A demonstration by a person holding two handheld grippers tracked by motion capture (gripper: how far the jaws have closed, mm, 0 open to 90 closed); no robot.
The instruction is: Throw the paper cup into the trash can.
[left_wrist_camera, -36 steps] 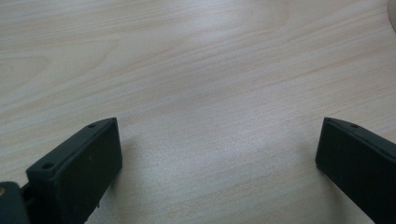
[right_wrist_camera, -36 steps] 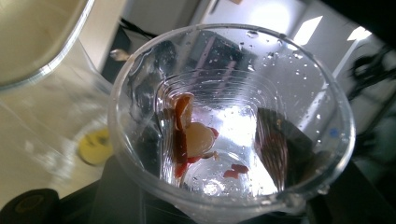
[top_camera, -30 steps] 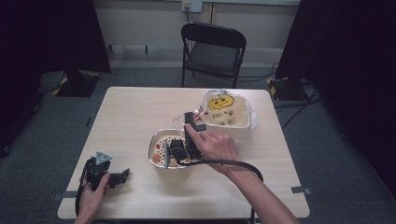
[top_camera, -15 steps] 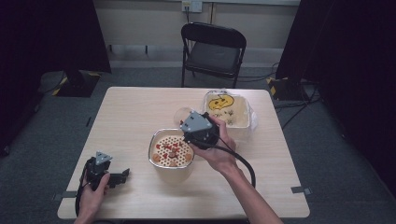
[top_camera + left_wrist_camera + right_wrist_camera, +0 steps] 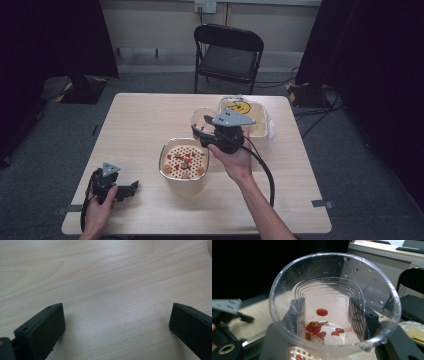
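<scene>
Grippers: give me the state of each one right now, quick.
Left gripper: open, holding nothing, jaws wide apart just over the table.
Right gripper: shut on the clear plastic cup, a few red bits left inside.

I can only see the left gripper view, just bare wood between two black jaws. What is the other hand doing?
Observer: The right gripper is shut on a clear plastic cup, held up in the air near the middle of the table.
Operator: Anything in that cup?
Observer: A few small red pieces cling near its bottom; the cup looks mostly emptied.
Operator: Where would the rest have gone?
Observer: I cannot say for sure, but a perforated strainer bowl just below the cup holds similar red bits.
Operator: And my left gripper?
Observer: The left gripper lies open near the table's front left corner, apart from the bowl.
</scene>
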